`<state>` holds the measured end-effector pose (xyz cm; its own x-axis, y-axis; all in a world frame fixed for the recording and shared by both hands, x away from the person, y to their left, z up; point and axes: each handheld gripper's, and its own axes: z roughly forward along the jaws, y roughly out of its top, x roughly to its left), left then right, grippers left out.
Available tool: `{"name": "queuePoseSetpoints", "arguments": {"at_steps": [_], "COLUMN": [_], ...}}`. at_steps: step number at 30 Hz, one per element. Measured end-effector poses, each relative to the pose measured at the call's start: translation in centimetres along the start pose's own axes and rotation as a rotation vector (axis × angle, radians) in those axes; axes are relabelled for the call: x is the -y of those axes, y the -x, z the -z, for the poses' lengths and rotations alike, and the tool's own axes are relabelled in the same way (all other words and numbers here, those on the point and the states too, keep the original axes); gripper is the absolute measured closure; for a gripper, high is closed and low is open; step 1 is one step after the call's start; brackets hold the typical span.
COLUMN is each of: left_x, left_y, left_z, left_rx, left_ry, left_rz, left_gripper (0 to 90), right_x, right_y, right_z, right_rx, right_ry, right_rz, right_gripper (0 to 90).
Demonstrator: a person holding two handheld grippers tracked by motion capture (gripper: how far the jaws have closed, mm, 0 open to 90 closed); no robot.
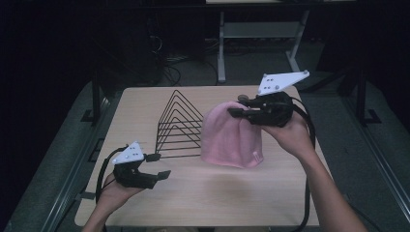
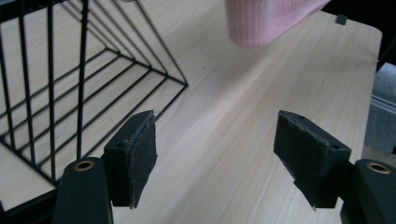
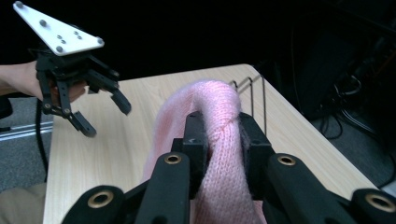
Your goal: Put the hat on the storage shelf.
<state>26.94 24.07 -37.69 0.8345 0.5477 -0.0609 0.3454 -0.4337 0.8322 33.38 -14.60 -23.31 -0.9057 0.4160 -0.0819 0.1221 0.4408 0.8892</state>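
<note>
Pink hat (image 1: 231, 137) pinched at its crown by right gripper (image 1: 245, 112), hem brushing mid-desk beside wire rack (image 1: 180, 124) — likely for hanging. Left gripper (image 1: 155, 166) near front-left edge, jaws wide, empty — probably waiting.

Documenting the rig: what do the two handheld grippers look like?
Both the left gripper and the right gripper are black, two-jawed, with dark pads, brass-coloured pivot bushings, a white three-cornered plate dotted with small markers, and a trailing black cable. Forearms bare; no sleeves visible.

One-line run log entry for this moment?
right gripper: shut on pink knit beanie, lifted | left gripper: open, empty, near black wire rack | wooden table
</note>
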Motion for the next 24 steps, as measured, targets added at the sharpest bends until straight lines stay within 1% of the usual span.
{"name": "queuePoseSetpoints", "arguments": {"at_steps": [2, 4, 5, 6, 8, 9, 10, 11, 12, 13, 14, 15, 16, 17, 18, 19, 20, 22, 23, 24], "left_x": [-0.6, -1.3, -1.9, -1.9, -2.5, -2.7, -2.9, -3.1, -3.3, -3.6, -3.6, -3.8, -4.0, -4.0, -4.2, -4.2, -4.4, -4.5, -4.7, -4.9], "left_y": [0.2, 0.2, 0.3, 0.3, 0.3, 0.3, 0.3, 0.2, 0.1, -0.1, -0.1, -0.2, -0.4, -0.4, -0.5, -0.6, -0.8, -0.9, -1.2, -1.6], "left_z": [-0.1, -0.3, -0.5, -0.5, -0.8, -0.9, -1.1, -1.2, -1.4, -1.7, -1.7, -1.8, -2.1, -2.1, -2.3, -2.4, -2.7, -2.8, -2.9, -2.9], "left_rx": [0.018, 0.034, 0.057, 0.057, 0.084, 0.088, 0.096, 0.106, 0.118, 0.144, 0.144, 0.161, 0.192, 0.192, 0.210, 0.219, 0.230, 0.229, 0.233, 0.264], "left_ry": [0.002, -0.004, -0.002, -0.002, 0.000, 0.001, 0.000, -0.002, -0.001, 0.000, 0.000, -0.002, -0.010, -0.010, -0.013, -0.011, -0.027, -0.033, -0.038, -0.033], "left_rz": [-0.015, -0.036, -0.045, -0.045, -0.051, -0.057, -0.062, -0.065, -0.064, -0.060, -0.060, -0.056, -0.056, -0.056, -0.054, -0.049, -0.055, -0.056, -0.050, -0.038], "left_gripper": [29.1, 29.1, 29.1, 29.0, 29.0, 28.8, 28.5, 28.5, 28.2, 28.1, 28.2, 28.2, 28.2, 28.1, 28.1, 28.3, 29.5, 31.0, 33.7, 45.6], "right_x": [-0.2, -1.0, -1.2, -1.2, -1.8, -2.2, -2.4, -2.4, -2.9, -3.1, -3.1, -3.3, -3.8, -3.8, -3.9, -4.1, -4.4, -4.6, -4.7, -5.0], "right_y": [-0.1, -0.5, -0.6, -0.6, -1.0, -1.2, -1.3, -1.3, -1.7, -1.7, -1.7, -1.9, -2.0, -2.0, -2.0, -2.1, -2.1, -2.1, -2.0, -1.9], "right_z": [-0.2, -0.8, -0.9, -0.9, -1.4, -1.7, -1.9, -1.9, -2.3, -2.4, -2.4, -2.5, -2.9, -2.9, -3.0, -3.2, -3.4, -3.5, -3.7, -3.9], "right_rx": [-0.007, -0.033, -0.042, -0.042, -0.059, -0.075, -0.081, -0.081, -0.096, -0.101, -0.101, -0.106, -0.117, -0.117, -0.121, -0.125, -0.133, -0.139, -0.141, -0.141], "right_ry": [0.003, 0.019, 0.025, 0.025, 0.036, 0.043, 0.045, 0.045, 0.050, 0.053, 0.053, 0.056, 0.064, 0.064, 0.066, 0.070, 0.074, 0.073, 0.075, 0.076], "right_rz": [0.004, 0.019, 0.022, 0.022, 0.036, 0.045, 0.052, 0.052, 0.063, 0.069, 0.069, 0.072, 0.087, 0.087, 0.086, 0.094, 0.098, 0.096, 0.102, 0.111], "right_gripper": [76.1, 76.1, 76.1, 76.1, 76.1, 76.1, 76.1, 76.1, 76.1, 76.1, 76.1, 76.1, 76.1, 76.1, 76.1, 76.1, 76.1, 76.1, 76.1, 76.1]}}
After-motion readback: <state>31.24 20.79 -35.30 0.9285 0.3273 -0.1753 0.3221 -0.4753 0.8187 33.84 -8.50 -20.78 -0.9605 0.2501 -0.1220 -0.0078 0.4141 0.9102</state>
